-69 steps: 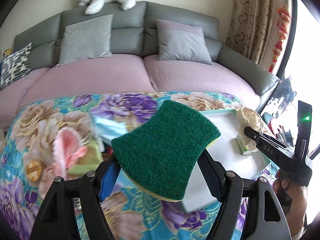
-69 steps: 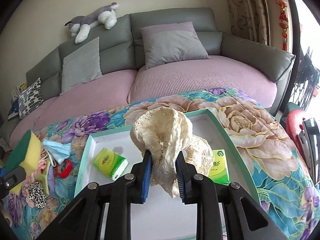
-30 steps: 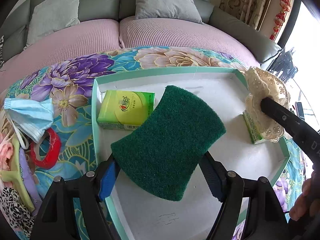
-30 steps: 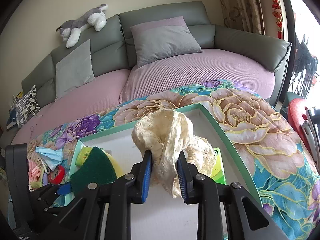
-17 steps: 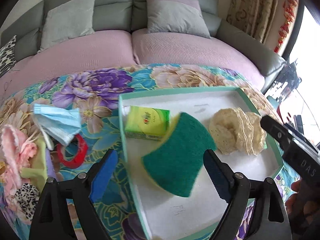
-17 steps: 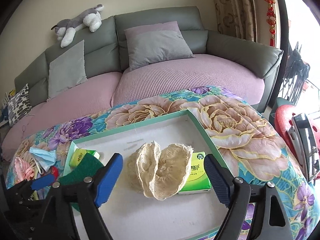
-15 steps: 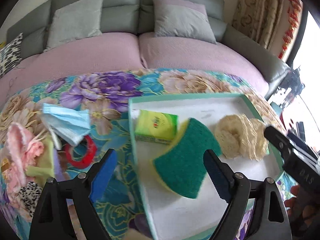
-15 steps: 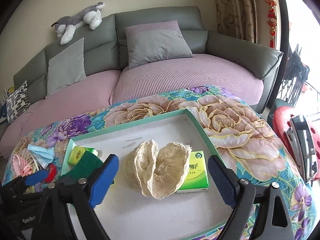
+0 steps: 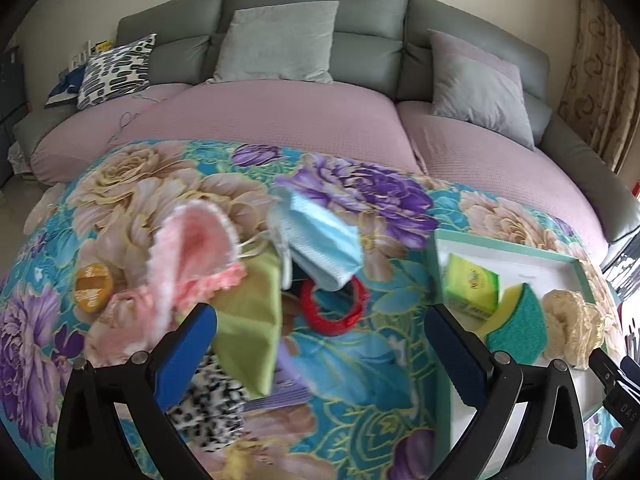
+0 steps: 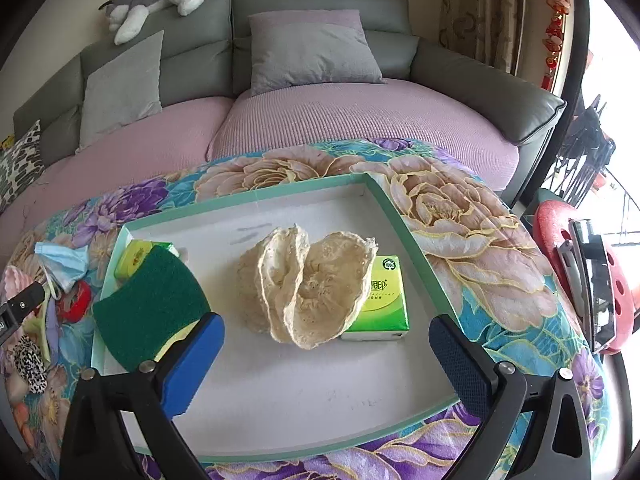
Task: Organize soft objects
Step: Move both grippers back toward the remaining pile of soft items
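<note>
Both your jaws are wide; the left gripper (image 9: 320,344) is opening further, with nothing between. You have just dropped the sponge (image 10: 150,300) and lace (image 10: 304,284) into the tray (image 10: 404,224). The mask (image 9: 320,236) pile still waits outside.

My left camera looks down over the loose pile (image 9: 248,280) toward the sofa (image 9: 320,40); my right sits close above the tray (image 10: 256,196). Both share the tray's sponge (image 10: 148,300).

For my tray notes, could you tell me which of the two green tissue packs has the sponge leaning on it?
The tissue pack in the tray's left corner; the green sponge overlaps it. The other pack sits beside the cream lace piece.
</note>
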Tool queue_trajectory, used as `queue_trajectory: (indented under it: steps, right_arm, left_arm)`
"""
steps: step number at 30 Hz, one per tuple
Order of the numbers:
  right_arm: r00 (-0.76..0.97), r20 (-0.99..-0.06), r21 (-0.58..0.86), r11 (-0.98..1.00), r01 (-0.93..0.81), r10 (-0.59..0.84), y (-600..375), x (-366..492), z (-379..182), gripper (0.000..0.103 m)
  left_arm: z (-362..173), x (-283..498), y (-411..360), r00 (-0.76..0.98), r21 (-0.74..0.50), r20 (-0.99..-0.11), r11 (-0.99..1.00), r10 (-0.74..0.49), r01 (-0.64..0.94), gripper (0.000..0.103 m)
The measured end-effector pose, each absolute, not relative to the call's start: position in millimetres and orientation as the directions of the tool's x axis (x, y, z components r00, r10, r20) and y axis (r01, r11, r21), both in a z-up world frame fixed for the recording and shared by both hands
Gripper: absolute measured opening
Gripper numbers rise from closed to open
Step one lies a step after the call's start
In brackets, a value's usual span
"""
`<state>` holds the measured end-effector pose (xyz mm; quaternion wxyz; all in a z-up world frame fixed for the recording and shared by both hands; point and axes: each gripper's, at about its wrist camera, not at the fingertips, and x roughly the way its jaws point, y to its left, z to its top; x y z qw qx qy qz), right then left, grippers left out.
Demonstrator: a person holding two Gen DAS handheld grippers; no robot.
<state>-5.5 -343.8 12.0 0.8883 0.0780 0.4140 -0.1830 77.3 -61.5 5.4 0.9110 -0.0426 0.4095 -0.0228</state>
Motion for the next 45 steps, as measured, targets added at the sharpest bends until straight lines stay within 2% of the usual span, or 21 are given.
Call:
queue_trajectory:
  steps: [11, 18, 24, 31, 42, 45]
  right_arm:
    - [0.622, -0.77, 0.057, 0.956, 0.289, -0.143, -291, 10, 14, 0.103]
    - [0.62, -0.781, 0.069, 0.978, 0.198, -0.071, -241, 24, 8, 0.103]
    - [0.622, -0.783, 0.066, 0.993, 0.101, -0.011, -194, 34, 4, 0.103]
    - [0.606, -0.794, 0.059, 0.998, 0.008, 0.042, -147, 43, -4, 0.103]
    - [0.585, -0.804, 0.047, 0.993, -0.108, 0.102, -94, 45, -14, 0.103]
    - [0.59, -0.796, 0.06, 0.988, -0.14, 0.132, -87, 43, -12, 0.103]
  left_arm:
    - [21, 55, 1, 0.698, -0.09, -0.715, 0.986, 0.034, -0.141, 0.103]
    - [18, 43, 56, 0.658, -0.037, -0.734, 0.959, 0.165, -0.281, 0.103]
    - [12, 33, 99, 0.618, -0.039, -0.758, 0.931, 0.209, -0.363, 0.103]
    - [1, 30, 125, 0.585, -0.06, -0.787, 0.918, 0.198, -0.392, 0.103]
    - [-16, 39, 124, 0.566, -0.155, -0.821, 0.924, 0.077, -0.349, 0.103]
    - [-17, 39, 123, 0.569, -0.162, -0.819, 0.92, 0.076, -0.356, 0.103]
